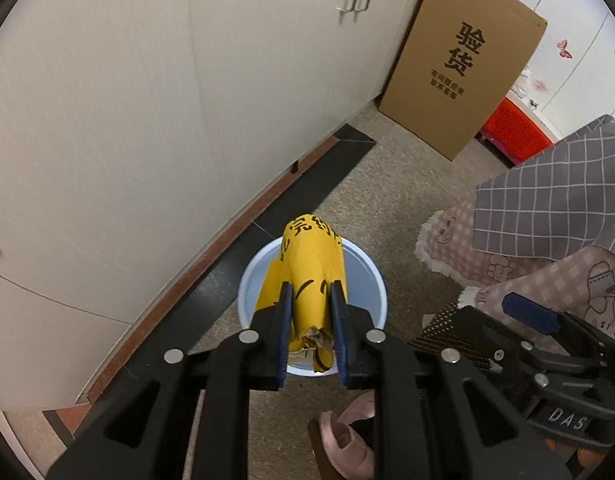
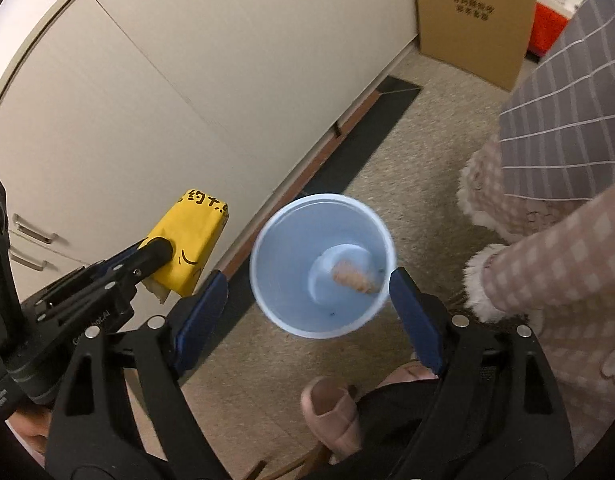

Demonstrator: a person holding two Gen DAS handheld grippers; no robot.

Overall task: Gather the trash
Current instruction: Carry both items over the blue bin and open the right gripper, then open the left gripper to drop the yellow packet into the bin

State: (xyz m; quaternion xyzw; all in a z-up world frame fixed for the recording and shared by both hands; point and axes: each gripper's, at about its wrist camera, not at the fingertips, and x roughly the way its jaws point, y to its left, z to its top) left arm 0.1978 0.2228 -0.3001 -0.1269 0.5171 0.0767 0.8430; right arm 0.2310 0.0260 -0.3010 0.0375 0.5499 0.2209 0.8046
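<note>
1. Cabinets [image 1: 127,120] line the left; speckled floor [image 1: 407,184] runs right to a cardboard box [image 1: 459,68].
2. Left gripper [image 1: 311,304], angled down, clamps a yellow wrapper [image 1: 311,264] above the blue bin [image 2: 323,268].
3. Right gripper [image 2: 307,284] points down, fingers spread wide either side of the bin, pads not pressing it.

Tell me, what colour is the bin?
Pale blue bin, clearest in the right wrist view.

Black plastic grippers [image 1: 311,320] [image 2: 307,312] with blue pads [image 2: 415,320] and shiny round screws [image 1: 249,336]. Pink checked sleeve [image 2: 555,264] with fluffy white cuff. Pink slippers [image 2: 331,416].
</note>
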